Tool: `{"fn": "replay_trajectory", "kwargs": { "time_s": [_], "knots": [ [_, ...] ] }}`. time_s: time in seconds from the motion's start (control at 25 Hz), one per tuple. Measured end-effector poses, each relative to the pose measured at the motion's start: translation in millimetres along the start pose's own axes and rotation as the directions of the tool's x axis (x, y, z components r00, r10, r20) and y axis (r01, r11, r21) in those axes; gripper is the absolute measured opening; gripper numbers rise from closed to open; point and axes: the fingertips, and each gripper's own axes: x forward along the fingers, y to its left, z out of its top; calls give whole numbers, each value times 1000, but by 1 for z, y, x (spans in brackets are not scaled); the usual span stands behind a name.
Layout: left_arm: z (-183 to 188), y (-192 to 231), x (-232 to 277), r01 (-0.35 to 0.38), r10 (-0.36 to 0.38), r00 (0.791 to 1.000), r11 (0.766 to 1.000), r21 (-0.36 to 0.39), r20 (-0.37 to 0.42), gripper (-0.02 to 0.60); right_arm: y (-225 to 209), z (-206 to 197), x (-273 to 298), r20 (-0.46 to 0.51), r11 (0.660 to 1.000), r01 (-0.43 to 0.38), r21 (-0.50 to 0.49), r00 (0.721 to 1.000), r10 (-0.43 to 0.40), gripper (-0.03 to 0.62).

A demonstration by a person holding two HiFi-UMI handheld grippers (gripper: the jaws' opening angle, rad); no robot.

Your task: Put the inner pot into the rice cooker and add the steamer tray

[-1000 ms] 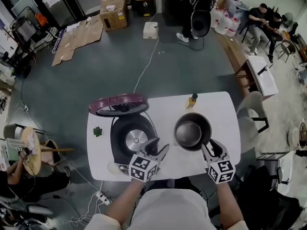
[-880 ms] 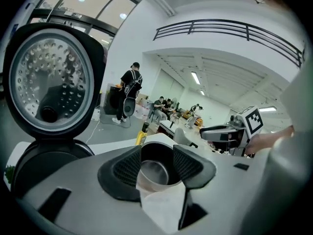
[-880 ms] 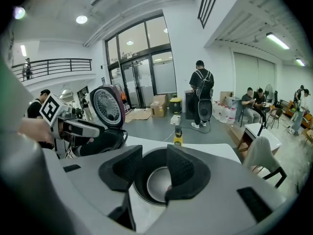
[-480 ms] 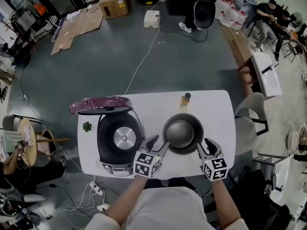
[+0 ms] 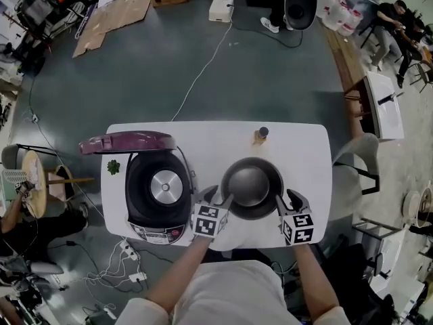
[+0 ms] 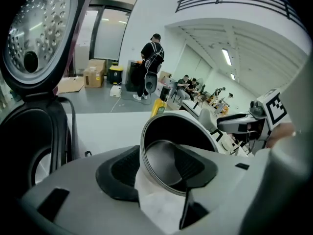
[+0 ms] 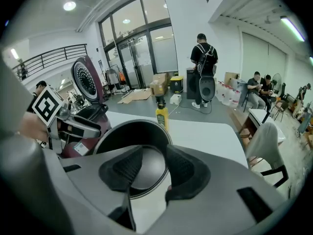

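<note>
Here, a person at a white tabletop (image 5: pixel 301 156) sets two hand-held grippers against the inner pot (image 5: pixel 252 185). The pot stands upright and empty on the tabletop, not yet in the rice cooker (image 5: pixel 133 189). The left gripper (image 5: pixel 218 196) is at the pot's near-left rim and the right gripper (image 5: pixel 292 199) at its near-right rim. The pot therefore lies between the two and ahead of both, with each gripper tilted down toward it.

In the left gripper view the jaws stand wide and have just been opening. The pot's rim runs up through the gap between the ribbed pads (image 6: pixel 120 173), one pad toward the outer wall and the other over the mouth. Neither pad is seen pressing, and this gripper holds nothing. In the right gripper view the jaws are likewise apart, with the rim crossing the gap, and they too hold nothing.

The pot is round, so no axis matters. The coming move appears to depend on both sets of jaws closing on opposite parts of the rim so that the pot lifts level. The cooker stands open just to the pot's left, its purple lid (image 5: pixel 125 143) raised, and the left gripper is the nearer to it. A small bottle (image 5: pixel 261 135) stands beyond the pot, clear of it.
</note>
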Motion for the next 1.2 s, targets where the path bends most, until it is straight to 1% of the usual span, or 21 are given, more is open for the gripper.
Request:
{"fn": "replay_trajectory", "kwargs": {
  "time_s": [0.12, 0.24, 0.32, 0.48, 0.56, 0.68, 0.8, 0.84, 0.92, 1.08, 1.2],
  "knots": [
    [-11, 6, 16, -29, 28, 998, 999, -19, -51, 242, -13, -12, 17, -51, 1000, 15, 16, 999, -15, 170],
    [-22, 13, 33, -43, 39, 995, 998, -50, -89, 242, -22, -25, 34, -107, 999, 16, 33, 994, -13, 170],
    [-30, 17, 41, -46, 37, 993, 995, -83, -116, 241, -26, -35, 44, -147, 999, 3, 48, 989, 4, 170],
    [-41, 18, 51, -38, 13, 985, 989, -145, -170, 221, -26, -51, 59, -222, 996, -50, 80, 973, 67, 170],
    [-47, 19, 53, -46, 16, 983, 986, -160, -184, 209, -24, -55, 64, -248, 995, -65, 80, 965, 83, 168],
    [-51, 18, 58, -53, 17, 982, 981, -189, -187, 209, -25, -61, 69, -273, 994, -66, 83, 958, 86, 167],
    [-55, 17, 67, -57, 13, 981, 974, -219, -195, 207, -25, -68, 78, -296, 991, -68, 114, 950, 99, 166],
    [-57, 17, 70, -58, 13, 980, 973, -224, -198, 201, -23, -70, 81, -301, 990, -70, 124, 948, 104, 159],
    [-59, 18, 73, -75, 29, 979, 972, -225, -201, 172, -22, -73, 83, -312, 991, -58, 123, 945, 94, 121],
    [-60, 20, 71, -127, 87, 976, 972, -198, -200, 140, -21, -73, 82, -325, 996, -12, 92, 945, 42, 103],
    [-61, 19, 66, -142, 108, 976, 975, -174, -189, 130, -21, -70, 77, -312, 996, 2, 86, 950, 25, 92]
  ]
}}
